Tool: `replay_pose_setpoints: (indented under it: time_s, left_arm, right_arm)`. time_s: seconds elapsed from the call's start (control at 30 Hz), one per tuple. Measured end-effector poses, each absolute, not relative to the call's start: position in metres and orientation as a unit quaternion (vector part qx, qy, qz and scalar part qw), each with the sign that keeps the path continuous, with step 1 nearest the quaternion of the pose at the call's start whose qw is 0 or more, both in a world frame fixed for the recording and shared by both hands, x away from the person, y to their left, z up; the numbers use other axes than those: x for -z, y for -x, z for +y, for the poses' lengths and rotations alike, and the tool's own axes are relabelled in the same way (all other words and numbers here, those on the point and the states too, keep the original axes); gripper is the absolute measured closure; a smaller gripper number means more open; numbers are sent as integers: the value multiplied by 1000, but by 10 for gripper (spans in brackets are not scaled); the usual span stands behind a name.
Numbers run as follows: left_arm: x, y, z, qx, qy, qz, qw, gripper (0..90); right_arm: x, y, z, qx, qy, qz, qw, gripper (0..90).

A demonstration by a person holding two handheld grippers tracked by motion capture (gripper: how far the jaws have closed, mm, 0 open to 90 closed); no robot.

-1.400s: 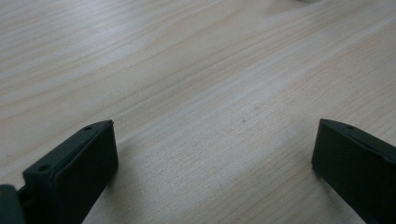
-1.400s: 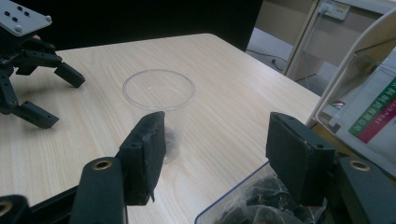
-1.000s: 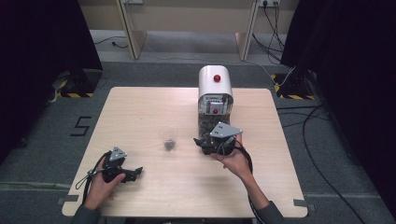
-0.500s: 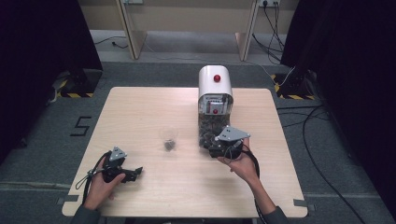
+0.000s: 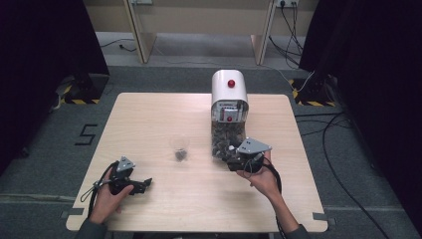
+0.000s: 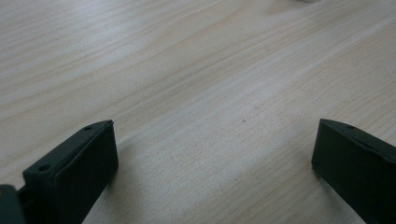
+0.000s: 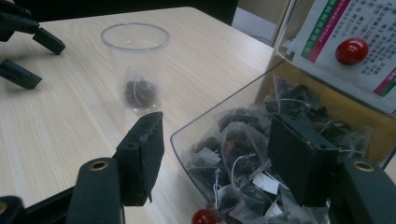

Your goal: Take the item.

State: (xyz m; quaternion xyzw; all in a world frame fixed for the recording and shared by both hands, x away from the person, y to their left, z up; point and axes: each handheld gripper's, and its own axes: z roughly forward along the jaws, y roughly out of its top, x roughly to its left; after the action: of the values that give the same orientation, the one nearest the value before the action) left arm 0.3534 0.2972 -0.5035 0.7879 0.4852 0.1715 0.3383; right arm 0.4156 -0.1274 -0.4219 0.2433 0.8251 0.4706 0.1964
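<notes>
Dark carpeted room, light wooden table (image 5: 149, 119) in the middle, cables trailing on the floor behind. White dispenser with red knob (image 5: 229, 94) is standing at the far right of the table, its clear front tray (image 7: 196, 130) piled with mesh pyramid tea bags of dark dried tea (image 7: 243, 149).

Right gripper (image 5: 238, 160) is hovering at that tray with jaws partly open, nothing pinched; one jaw is sitting outside the tray wall, the other over the pile. Left gripper (image 5: 142, 185) is resting low near the front left edge, jaws wide apart, empty.

Clear plastic cup (image 5: 180, 148) is standing mid-table, apart from both grippers, with one tea bag (image 7: 140, 93) already inside.

Handling guess: bags look very light, soft and crushable, with thin strings and paper tags that could tangle, so neighbours may lift along. Best to pinch one bag by its upper corner or peak, gently.

Right gripper view is giving the strings, tags and cup contents in detail; high view is giving the overall layout and both hands. Left gripper view is giving wood grain between its jaws.
</notes>
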Motion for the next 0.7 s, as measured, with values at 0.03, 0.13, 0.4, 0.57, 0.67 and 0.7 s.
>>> replay_pose_setpoints:
  time_s: [0.03, 0.13, 0.4, 0.57, 0.67, 0.7]
  left_arm:
    - [504, -353, 297, -171, -788, 485, 338, 0]
    - [504, -353, 297, -171, -788, 485, 338, 0]
    - [504, -353, 297, -172, -788, 485, 338, 0]
    - [504, -353, 297, -171, -788, 485, 338, 0]
    - [504, -353, 297, -172, -788, 485, 338, 0]
    - [504, -353, 297, -171, -788, 485, 338, 0]
  right_arm:
    - [422, -415, -128, -471, -242, 826, 194, 367]
    - [423, -412, -129, -468, -240, 829, 190, 360]
    - [424, -406, -133, -470, -239, 827, 193, 355]
    - [428, -405, -136, -466, -246, 829, 188, 356]
    - [430, -405, -138, -465, -247, 829, 189, 355]
    - [430, -405, -139, -464, -248, 829, 190, 355]
